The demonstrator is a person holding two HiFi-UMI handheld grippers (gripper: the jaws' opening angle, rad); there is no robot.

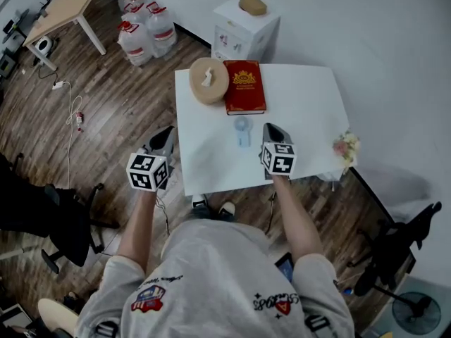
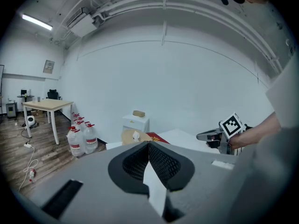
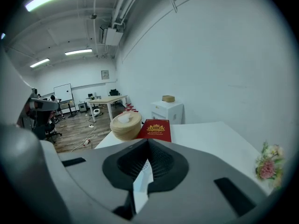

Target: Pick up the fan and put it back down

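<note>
A small pale blue hand fan (image 1: pixel 242 128) lies flat on the white table (image 1: pixel 310 104), near the middle of its front half. My right gripper (image 1: pixel 270 126) hovers just right of the fan, apart from it, with its jaws shut and nothing between them (image 3: pixel 148 141). Off the table's left edge, over the wooden floor, is my left gripper (image 1: pixel 169 130). Its jaws meet at the tips and hold nothing (image 2: pixel 148 143). The right gripper (image 2: pixel 208 135) also shows in the left gripper view, at the right above the table.
A red book (image 1: pixel 244 86) and a round tan tissue holder (image 1: pixel 208 80) sit at the table's far left. Flowers (image 1: pixel 346 146) stand at its right edge. Beyond are a white cabinet (image 1: pixel 245 28) and water bottles (image 1: pixel 144 27). A black office chair (image 1: pixel 63 220) stands at left.
</note>
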